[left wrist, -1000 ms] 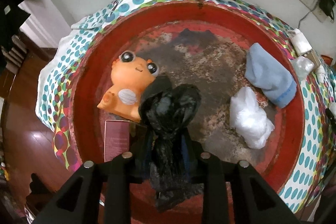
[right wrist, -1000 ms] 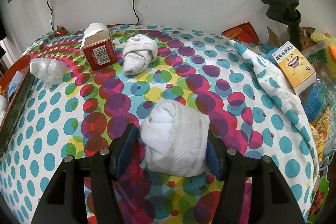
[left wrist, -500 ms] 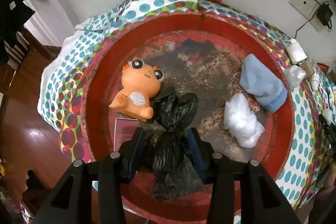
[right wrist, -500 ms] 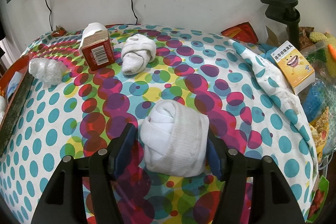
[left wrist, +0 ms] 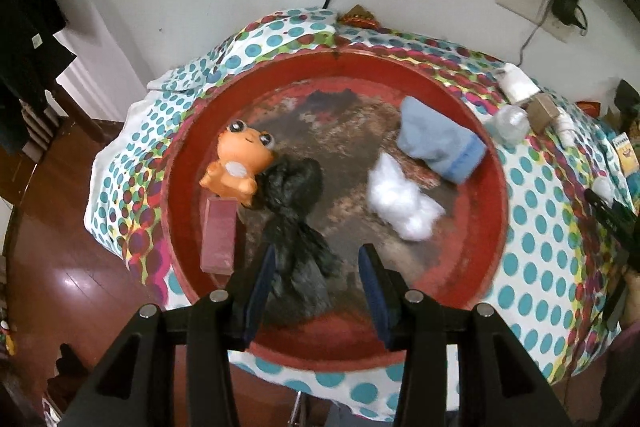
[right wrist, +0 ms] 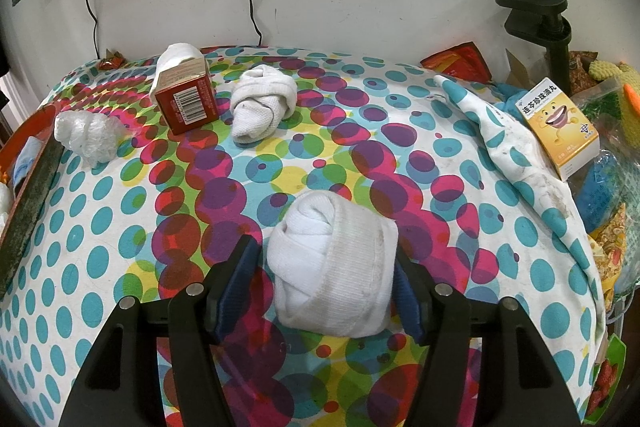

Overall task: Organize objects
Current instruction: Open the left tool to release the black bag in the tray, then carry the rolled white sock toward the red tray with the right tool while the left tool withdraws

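Note:
A round red tray [left wrist: 496,187] sits on the dotted cloth and holds a knotted black plastic bag [left wrist: 292,195], an orange toy animal [left wrist: 238,163], a maroon box [left wrist: 218,235], a white plastic wad [left wrist: 400,203] and a folded blue sock [left wrist: 436,143]. My left gripper [left wrist: 318,249] hangs open above the tray's near side. The black bag lies loose below it, close to the left finger. In the right wrist view my right gripper [right wrist: 324,251] straddles a rolled white sock [right wrist: 334,267] resting on the cloth. Its left pad stands a little off the sock, and its right pad is at the sock's edge.
Farther back on the cloth lie another rolled white sock [right wrist: 262,103], a red carton [right wrist: 186,99] and a crumpled clear plastic wad [right wrist: 86,135]. The tray's edge [right wrist: 32,203] is at the left. A yellow box [right wrist: 560,123], snack packets and a black clamp [right wrist: 536,11] crowd the right side.
My left gripper opened off the black bag, then rose and drew back from it. The bag now lies in the tray beside the orange toy. The right gripper and its sock have not moved.

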Demonstrator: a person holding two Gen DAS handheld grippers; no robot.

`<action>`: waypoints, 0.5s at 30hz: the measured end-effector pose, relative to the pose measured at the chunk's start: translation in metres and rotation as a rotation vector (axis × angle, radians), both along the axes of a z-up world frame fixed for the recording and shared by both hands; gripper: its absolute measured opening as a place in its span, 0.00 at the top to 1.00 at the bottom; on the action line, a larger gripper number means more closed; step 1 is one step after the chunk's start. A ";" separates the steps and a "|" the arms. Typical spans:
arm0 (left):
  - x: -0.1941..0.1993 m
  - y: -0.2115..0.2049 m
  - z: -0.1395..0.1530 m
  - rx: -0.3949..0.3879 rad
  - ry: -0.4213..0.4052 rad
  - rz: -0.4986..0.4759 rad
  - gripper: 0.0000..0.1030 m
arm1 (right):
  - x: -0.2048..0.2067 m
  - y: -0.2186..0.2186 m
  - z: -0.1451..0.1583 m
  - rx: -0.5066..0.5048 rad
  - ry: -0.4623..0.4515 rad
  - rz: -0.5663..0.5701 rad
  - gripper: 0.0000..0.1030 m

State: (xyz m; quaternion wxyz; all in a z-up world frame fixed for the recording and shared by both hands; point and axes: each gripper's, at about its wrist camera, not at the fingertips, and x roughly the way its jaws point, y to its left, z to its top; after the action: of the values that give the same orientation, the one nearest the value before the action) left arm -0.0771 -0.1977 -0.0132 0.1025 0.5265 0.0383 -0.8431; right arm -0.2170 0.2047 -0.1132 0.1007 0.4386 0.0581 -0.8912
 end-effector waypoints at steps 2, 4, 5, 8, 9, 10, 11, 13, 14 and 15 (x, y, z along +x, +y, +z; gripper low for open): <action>0.006 0.010 -0.001 -0.013 0.000 -0.017 0.57 | 0.000 0.000 0.000 0.000 0.000 0.000 0.42; 0.013 0.020 -0.002 -0.025 -0.004 -0.037 0.57 | 0.000 0.000 0.000 0.000 0.000 0.000 0.42; 0.015 0.024 -0.003 -0.023 -0.007 -0.044 0.57 | 0.000 0.001 0.000 -0.001 0.000 0.000 0.41; 0.020 0.034 -0.005 -0.020 -0.020 -0.068 0.57 | 0.000 0.002 0.000 -0.005 0.000 0.004 0.44; 0.021 0.036 -0.006 -0.022 -0.022 -0.072 0.57 | 0.001 0.001 0.000 -0.005 0.001 0.007 0.46; 0.023 0.040 -0.006 -0.032 -0.021 -0.081 0.57 | 0.001 0.001 0.000 -0.004 0.003 0.010 0.49; 0.024 0.042 -0.006 -0.039 -0.019 -0.083 0.57 | 0.002 0.002 0.000 -0.002 0.005 0.013 0.52; 0.027 0.046 -0.005 -0.049 -0.015 -0.093 0.57 | 0.003 0.001 0.001 -0.002 0.008 0.014 0.56; 0.029 0.047 -0.005 -0.051 -0.014 -0.097 0.57 | 0.003 0.001 0.001 0.001 0.008 0.014 0.57; 0.029 0.047 -0.005 -0.050 -0.012 -0.100 0.57 | 0.003 0.002 0.001 0.000 0.007 0.011 0.58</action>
State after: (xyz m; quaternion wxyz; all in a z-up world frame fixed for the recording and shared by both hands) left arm -0.0479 -0.1505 -0.0182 0.0738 0.5300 -0.0098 -0.8448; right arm -0.2137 0.2064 -0.1118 0.1054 0.4349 0.0610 -0.8922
